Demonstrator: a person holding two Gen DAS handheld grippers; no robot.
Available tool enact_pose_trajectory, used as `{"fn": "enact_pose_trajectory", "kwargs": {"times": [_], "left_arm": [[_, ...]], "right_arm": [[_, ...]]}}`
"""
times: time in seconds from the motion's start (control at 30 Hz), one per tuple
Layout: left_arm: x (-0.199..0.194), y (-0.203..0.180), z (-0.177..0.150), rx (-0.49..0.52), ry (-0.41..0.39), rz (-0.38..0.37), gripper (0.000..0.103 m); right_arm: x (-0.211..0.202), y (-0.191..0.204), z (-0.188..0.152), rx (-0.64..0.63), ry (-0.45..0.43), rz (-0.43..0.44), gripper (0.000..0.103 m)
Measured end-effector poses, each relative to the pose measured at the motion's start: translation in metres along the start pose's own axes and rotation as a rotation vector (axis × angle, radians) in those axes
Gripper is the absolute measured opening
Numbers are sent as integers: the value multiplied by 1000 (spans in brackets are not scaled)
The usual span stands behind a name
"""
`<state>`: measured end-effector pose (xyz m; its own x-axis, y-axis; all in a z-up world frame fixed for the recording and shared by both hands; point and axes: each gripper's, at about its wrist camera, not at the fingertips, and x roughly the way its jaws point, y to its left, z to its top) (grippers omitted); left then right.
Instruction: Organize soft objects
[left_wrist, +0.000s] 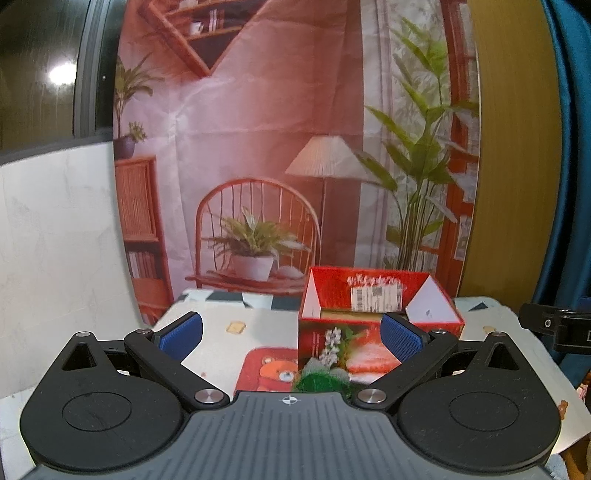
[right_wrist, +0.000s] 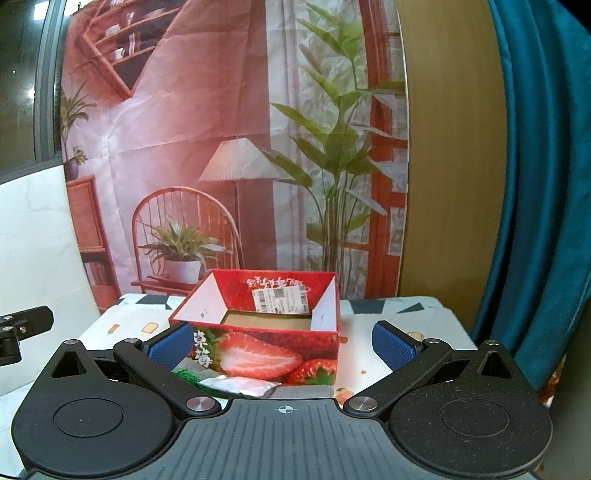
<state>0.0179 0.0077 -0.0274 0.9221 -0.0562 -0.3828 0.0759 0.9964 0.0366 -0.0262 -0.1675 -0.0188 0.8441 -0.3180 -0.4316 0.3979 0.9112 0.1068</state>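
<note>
Now both jaws stand spread, nothing between them: the left hand-held gripper (left_wrist: 291, 334) and the right hand-held gripper (right_wrist: 282, 343) hover over the near edge of the desk (right_wrist: 399, 314). Just beyond sits an open red box (right_wrist: 273, 350), its inside bare cardboard. Near its front lie a green fluffy thing (left_wrist: 321, 382), a silvery pouch (right_wrist: 243, 386) and a grey cloth (right_wrist: 303, 392)

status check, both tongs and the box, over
Left tongs open, empty. Right tongs open, empty. Strawberry box upright, open, looks empty. Green soft item and grey cloth lie before it, nothing blocking.
</note>
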Motion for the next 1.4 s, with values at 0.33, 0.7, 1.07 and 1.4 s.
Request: {"fn": "enact_pose_trajectory", "kwargs": {"times": [0.33, 0.7, 1.07, 1.4], "left_arm": [[65, 8, -50, 25, 107, 37, 103], [116, 12, -99, 34, 216, -22, 102], [129, -5, -110, 25, 268, -84, 92], [149, -33, -119, 21, 346, -258, 73]], "right_arm": [[52, -16, -64, 105, -9, 113, 103], [113, -12, -124, 32, 108, 67, 103], [142, -21, -150, 19, 203, 119, 91], [153, -32, -161, 78, 241, 215, 63]]}}
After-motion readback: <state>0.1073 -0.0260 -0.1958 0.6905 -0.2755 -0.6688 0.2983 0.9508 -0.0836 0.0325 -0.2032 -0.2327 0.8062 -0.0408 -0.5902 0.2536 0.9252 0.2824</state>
